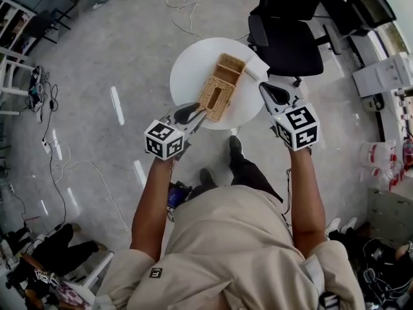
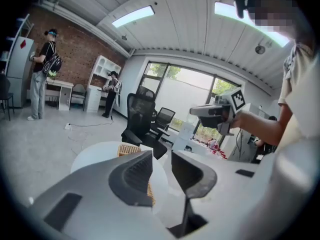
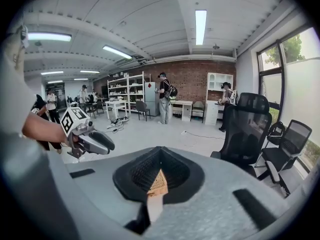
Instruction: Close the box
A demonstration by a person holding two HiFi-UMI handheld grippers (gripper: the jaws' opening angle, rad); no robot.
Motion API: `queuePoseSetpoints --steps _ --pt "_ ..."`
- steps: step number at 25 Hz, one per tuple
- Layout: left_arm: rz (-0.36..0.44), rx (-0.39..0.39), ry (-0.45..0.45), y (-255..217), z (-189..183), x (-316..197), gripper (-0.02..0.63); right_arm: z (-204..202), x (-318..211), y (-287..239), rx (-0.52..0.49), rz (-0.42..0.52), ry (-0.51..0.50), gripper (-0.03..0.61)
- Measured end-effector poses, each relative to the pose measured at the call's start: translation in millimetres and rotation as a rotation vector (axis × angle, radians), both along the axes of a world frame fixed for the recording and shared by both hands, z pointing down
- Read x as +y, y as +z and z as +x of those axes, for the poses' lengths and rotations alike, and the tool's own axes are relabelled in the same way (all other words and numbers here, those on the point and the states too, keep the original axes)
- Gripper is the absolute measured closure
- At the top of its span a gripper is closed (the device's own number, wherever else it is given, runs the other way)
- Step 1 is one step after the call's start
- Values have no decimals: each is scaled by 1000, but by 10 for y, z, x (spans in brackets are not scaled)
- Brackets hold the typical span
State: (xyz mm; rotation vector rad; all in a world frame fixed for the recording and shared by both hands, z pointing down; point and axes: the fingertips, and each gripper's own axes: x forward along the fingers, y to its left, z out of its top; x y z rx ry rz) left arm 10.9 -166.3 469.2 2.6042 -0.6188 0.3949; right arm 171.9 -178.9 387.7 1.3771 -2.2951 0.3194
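Note:
A woven wicker box (image 1: pixel 218 89) stands on the round white table (image 1: pixel 187 70). Its far half shows an open hollow, and its near half is a woven panel with a dark slot. My left gripper (image 1: pixel 193 113) hangs over the box's near left corner, open, with nothing between its jaws. In the left gripper view that gripper (image 2: pixel 161 159) hides most of the box (image 2: pixel 129 149). My right gripper (image 1: pixel 270 90) hovers right of the box, apart from it and shut. Through the thin slit of the right gripper (image 3: pixel 159 156) a strip of wicker (image 3: pixel 159 184) shows.
A white card (image 1: pixel 256 70) lies on the table beside the box. A black office chair (image 1: pixel 287 41) stands just behind the table on the right. Cables (image 1: pixel 184 2) trail on the floor beyond. The person's shoes (image 1: pixel 235 146) are under the table's near edge. People stand far off.

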Motion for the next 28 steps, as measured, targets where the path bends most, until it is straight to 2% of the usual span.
queuePoseSetpoints --steps 6,10,17,23,28 --pt "197 121 -82 -937 -300 -87 534 -167 87 -332 -55 94 -40 584" --pt "329 190 -167 -1572 -695 -33 565 -402 220 -637 -77 161 -68 586" --pt "523 194 -257 -2409 -959 71 580 -564 314 -1116 -115 236 -127 586" --pt "603 162 -269 -2873 -1069 170 581 -752 432 -1457 -123 271 -162 586" --pt "634 126 -264 -3068 -1113 248 581 -851 524 -1608 -83 281 -174 588"
